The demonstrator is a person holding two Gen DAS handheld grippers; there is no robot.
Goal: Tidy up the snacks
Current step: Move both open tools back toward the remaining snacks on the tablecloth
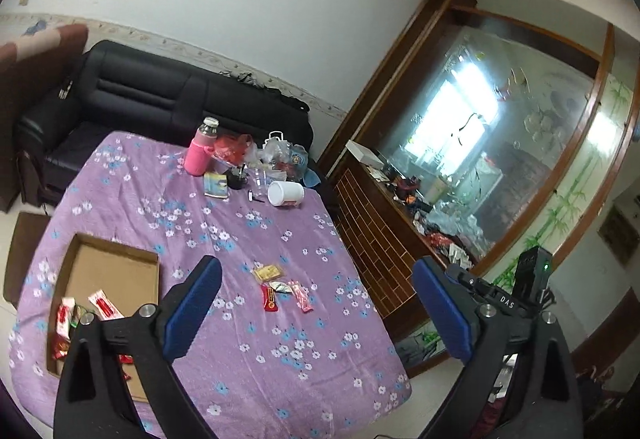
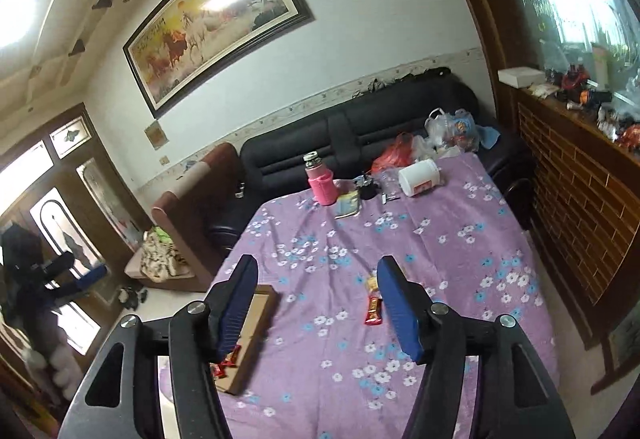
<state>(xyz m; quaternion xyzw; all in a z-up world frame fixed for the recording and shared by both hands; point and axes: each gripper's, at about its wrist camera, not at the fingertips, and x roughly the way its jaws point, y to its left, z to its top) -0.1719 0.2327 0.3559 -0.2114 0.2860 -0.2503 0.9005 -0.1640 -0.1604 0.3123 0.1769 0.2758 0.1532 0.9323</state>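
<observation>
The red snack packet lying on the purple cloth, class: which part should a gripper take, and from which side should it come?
The red snack packet lies flat and alone on the purple cloth, long and narrow. Probably best to come straight down from above with the open right gripper, jaws across its short width at mid-length. A flat wrapper offers no side edge to grip; the neighbouring wrappers stay clear.

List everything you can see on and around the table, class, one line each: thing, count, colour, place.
cardboard box: one, brown, table's near left, holding several red and white snack packets
loose snacks: about four, red, yellow and pink, mid-table
bottle: one, pink sleeve, far end
white jar: one, on its side, far end
plastic bags: several, red and clear, far edge
tablecloth: one, purple, flowered
sofa: one, black, behind table
painting: one, framed, on wall
left gripper: jaws open, empty
right gripper: jaws open, empty
</observation>
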